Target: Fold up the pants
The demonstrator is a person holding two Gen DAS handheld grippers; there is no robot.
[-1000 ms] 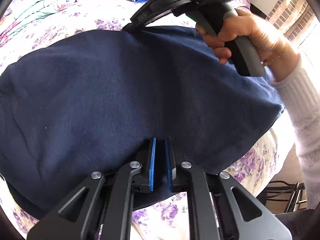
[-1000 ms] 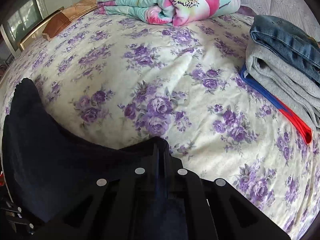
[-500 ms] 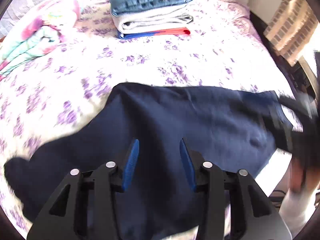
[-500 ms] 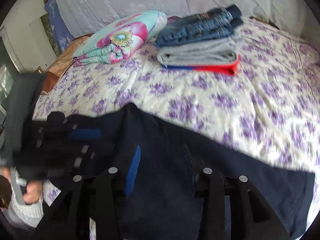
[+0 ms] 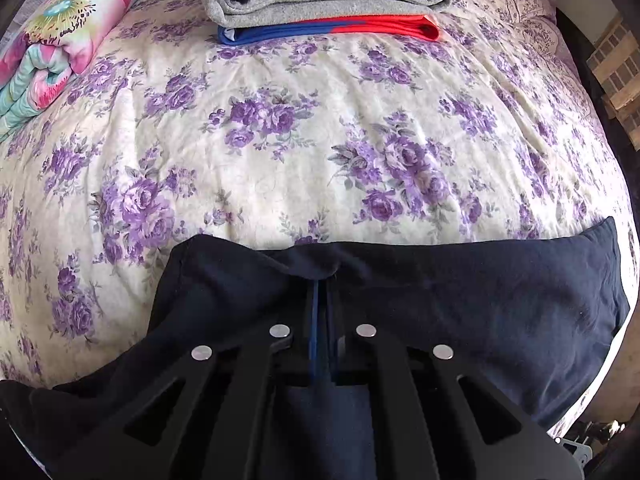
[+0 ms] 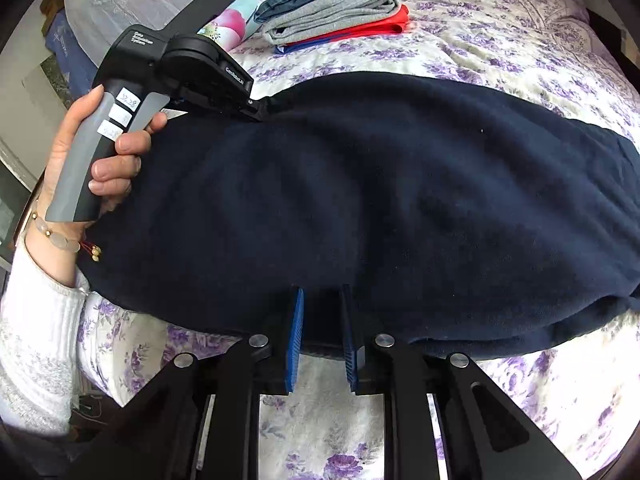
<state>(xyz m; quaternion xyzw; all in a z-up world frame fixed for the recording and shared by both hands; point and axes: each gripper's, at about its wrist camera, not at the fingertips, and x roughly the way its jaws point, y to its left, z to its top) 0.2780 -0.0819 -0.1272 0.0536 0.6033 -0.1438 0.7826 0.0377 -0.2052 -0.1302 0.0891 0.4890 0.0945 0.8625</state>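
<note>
Your left gripper (image 5: 322, 300) is clamped on the navy pants (image 6: 380, 200); your right gripper (image 6: 320, 320) sits apart-fingered at their near edge.

The pants lie spread across the floral bedspread (image 5: 300, 140). Beyond them sit a stack of folded clothes (image 5: 320, 0) and a rolled floral quilt (image 5: 48, 40). Your left hand (image 6: 96, 152) grips the handle.

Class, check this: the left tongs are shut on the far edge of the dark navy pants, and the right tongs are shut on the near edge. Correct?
Not quite. The right wrist view shows the right tongs open, blue pads apart at the near edge of the dark navy pants. The left tongs are shut on the far edge.
</note>
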